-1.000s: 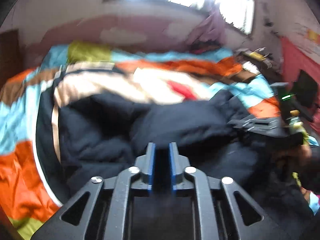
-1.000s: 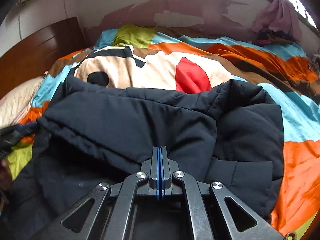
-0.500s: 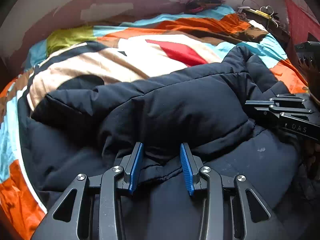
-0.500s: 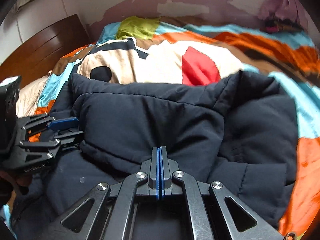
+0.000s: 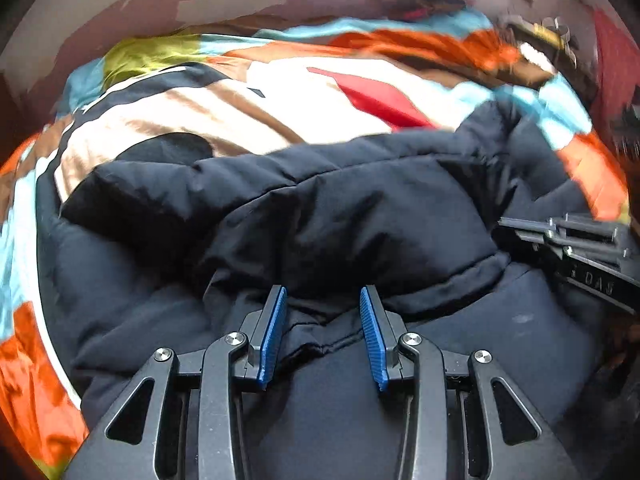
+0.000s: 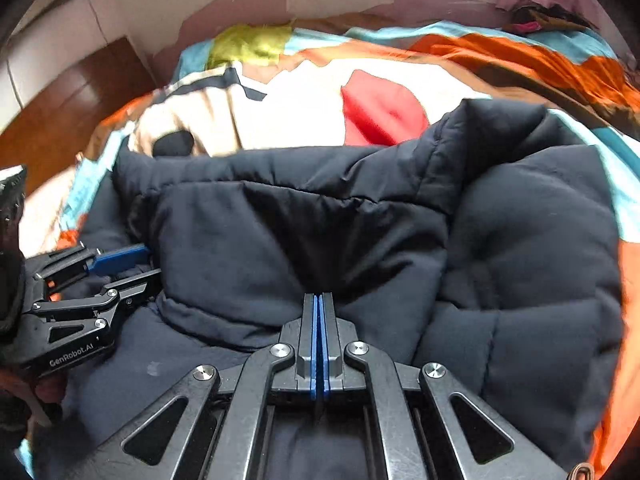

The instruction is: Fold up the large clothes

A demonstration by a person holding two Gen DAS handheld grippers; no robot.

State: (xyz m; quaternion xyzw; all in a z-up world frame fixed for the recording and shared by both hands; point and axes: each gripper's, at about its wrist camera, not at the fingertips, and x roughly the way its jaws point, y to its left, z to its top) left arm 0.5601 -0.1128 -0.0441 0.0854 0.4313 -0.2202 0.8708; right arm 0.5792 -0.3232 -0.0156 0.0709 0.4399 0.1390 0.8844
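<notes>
Left wrist view shows my left gripper (image 5: 323, 330) with its jaws partly apart around a hem of the big dark puffy jacket (image 5: 340, 216), not squeezing it. That jacket lies on the bed with the colorful bedspread (image 5: 280, 96). One part is already folded over the rest, I think. My right gripper (image 6: 320, 344) has its jaws pressed tight together, and I see no cloth pinched between them. More folds are left, because the jacket looks big and lumpy.

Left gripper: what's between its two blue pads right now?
A puckered fold of the black puffer jacket sits between the left gripper pads; they stand apart, not pressing it. Seen in the left wrist view.
</notes>
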